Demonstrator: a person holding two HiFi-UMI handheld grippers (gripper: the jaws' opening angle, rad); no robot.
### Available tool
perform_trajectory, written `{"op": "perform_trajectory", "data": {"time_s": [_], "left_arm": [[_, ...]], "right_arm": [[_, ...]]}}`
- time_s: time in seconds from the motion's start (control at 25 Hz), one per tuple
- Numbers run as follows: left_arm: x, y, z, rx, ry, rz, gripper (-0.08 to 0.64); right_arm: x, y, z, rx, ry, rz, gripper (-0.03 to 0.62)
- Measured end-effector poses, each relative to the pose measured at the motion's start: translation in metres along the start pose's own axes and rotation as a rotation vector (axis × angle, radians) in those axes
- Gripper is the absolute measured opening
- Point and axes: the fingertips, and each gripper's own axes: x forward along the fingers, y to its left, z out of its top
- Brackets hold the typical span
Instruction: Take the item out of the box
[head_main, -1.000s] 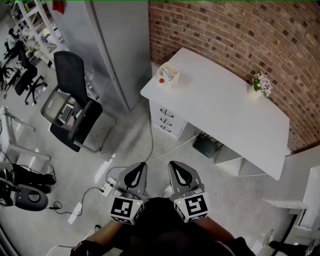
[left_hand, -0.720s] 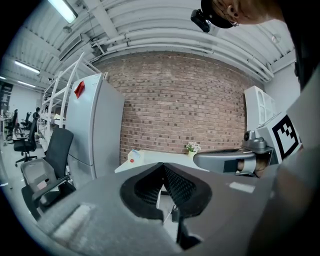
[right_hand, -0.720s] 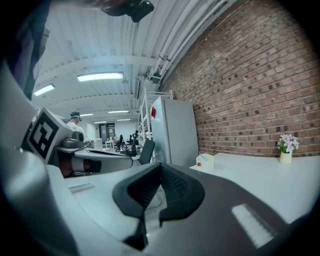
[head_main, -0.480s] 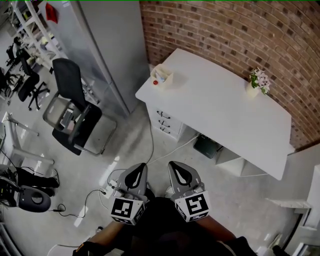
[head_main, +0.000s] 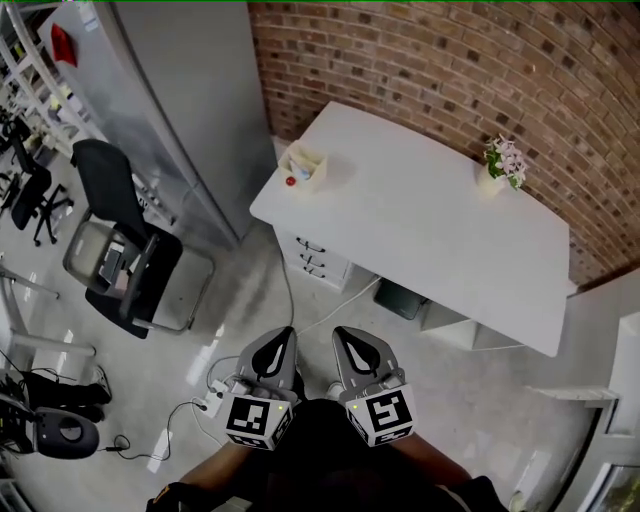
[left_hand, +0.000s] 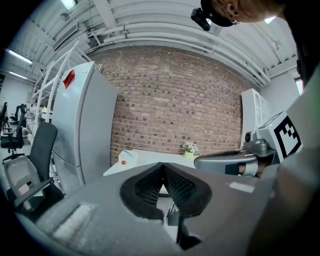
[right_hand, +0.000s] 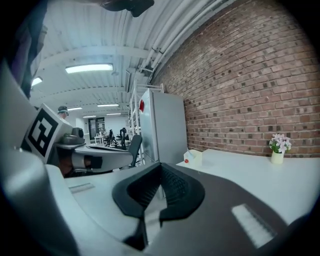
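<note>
Head view: your left gripper (head_main: 281, 340) and right gripper (head_main: 343, 338) sit side by side at bottom centre, above the floor (head_main: 250, 300), each with its jaws pressed together and nothing between them. The box (head_main: 306, 166) stands on the left corner of the white desk (head_main: 430, 230), at upper centre, well apart from both grippers. A small red item (head_main: 290, 181) shows at the box's lower-left edge; you cannot tell from here whether it lies inside. A flower pot (head_main: 497, 166) stands at the desk's far right, against the brick wall (head_main: 450, 60). A grey cabinet (head_main: 190, 90) fills the upper left, with a black chair (head_main: 120, 235) below it. Left gripper view: the ribbed pads (left_hand: 150, 185) meet at their tips and hold nothing. The box sits small at centre left, on the desk beyond the jaws, with the red item on its lower left. Right gripper view: the jaws are likewise closed and empty, and the box appears just right of centre on the desk's near corner.
</note>
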Motion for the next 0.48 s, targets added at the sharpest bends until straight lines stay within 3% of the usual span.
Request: {"op": "perform_trajectory", "data": {"time_s": [0.48], "left_arm": [[0.075, 0.082, 0.028, 0.003, -0.001, -0.08, 0.005]], "right_arm": [[0.097, -0.039, 0.022, 0.001, 0.049, -0.126, 0.002]]}}
